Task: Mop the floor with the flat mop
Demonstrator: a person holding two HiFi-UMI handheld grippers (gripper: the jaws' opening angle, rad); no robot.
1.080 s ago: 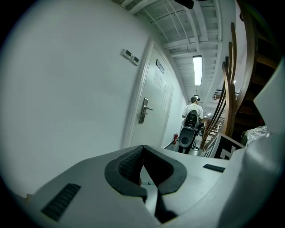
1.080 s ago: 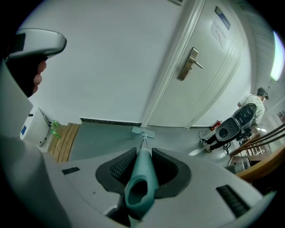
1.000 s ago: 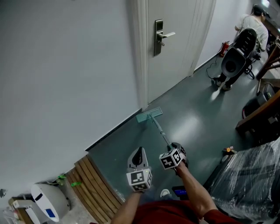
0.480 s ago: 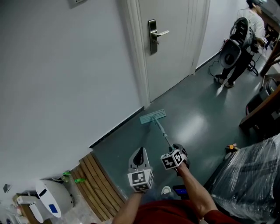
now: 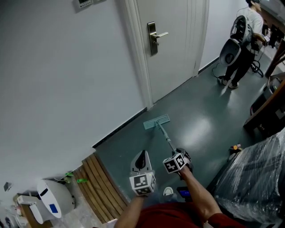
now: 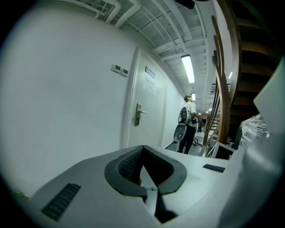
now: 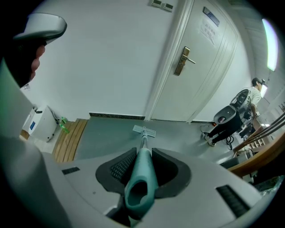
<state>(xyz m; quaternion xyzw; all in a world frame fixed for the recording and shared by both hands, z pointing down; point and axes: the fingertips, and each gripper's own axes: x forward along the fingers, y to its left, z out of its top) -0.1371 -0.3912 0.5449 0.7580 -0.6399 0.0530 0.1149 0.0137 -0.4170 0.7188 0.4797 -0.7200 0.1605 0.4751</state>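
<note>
the right gripper point(image 7: 143, 152) is squeezing the long teal flat mop point(image 5: 156, 121), its pole pointing toward 11 o'clock. the left gripper point(image 6: 143, 149) is pinching together, empty.

Left tongs point(image 5: 142, 155) closed and empty, right tongs point(image 5: 181, 152) clamped on the mop handle point(image 5: 163, 133), both side by side

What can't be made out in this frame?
- Head view: mop head underside, hidden against the floor.
- Head view: how the right claw grips the mop handle, hidden by its marker cube.
- Right gripper view: door sign print, too small.
- Head view: wall panel, cut by top edge.
</note>
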